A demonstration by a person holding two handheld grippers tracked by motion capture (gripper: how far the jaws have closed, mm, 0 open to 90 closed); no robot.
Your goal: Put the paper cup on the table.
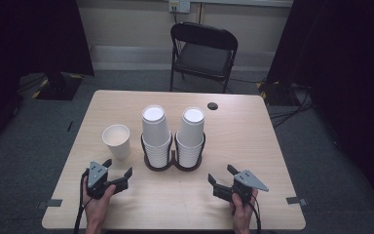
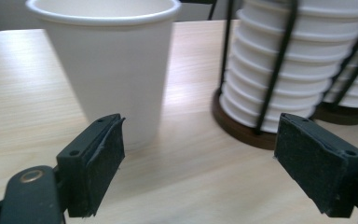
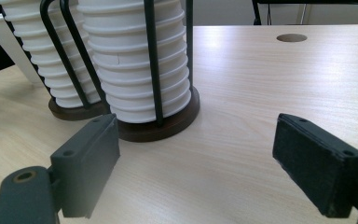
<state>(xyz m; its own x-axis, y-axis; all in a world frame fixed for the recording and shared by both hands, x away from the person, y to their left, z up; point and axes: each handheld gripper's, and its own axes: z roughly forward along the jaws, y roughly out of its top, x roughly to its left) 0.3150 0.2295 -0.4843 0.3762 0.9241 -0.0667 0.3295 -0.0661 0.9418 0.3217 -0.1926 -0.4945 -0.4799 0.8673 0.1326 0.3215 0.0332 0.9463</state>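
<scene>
White paper cups sit upside down in two stacks (image 1: pixel 154 130) inside a dark wire holder (image 1: pixel 173 161) mid-table, with a single upright cup (image 1: pixel 117 140) just left of it. Nearer the person, the left gripper (image 1: pixel 119 171) and right gripper (image 1: pixel 220 176) rest on the wooden table (image 1: pixel 253 141), jaws spread wide and empty

White cups (image 1: pixel 154 127) — pale wood-grain table (image 1: pixel 253 146).
</scene>
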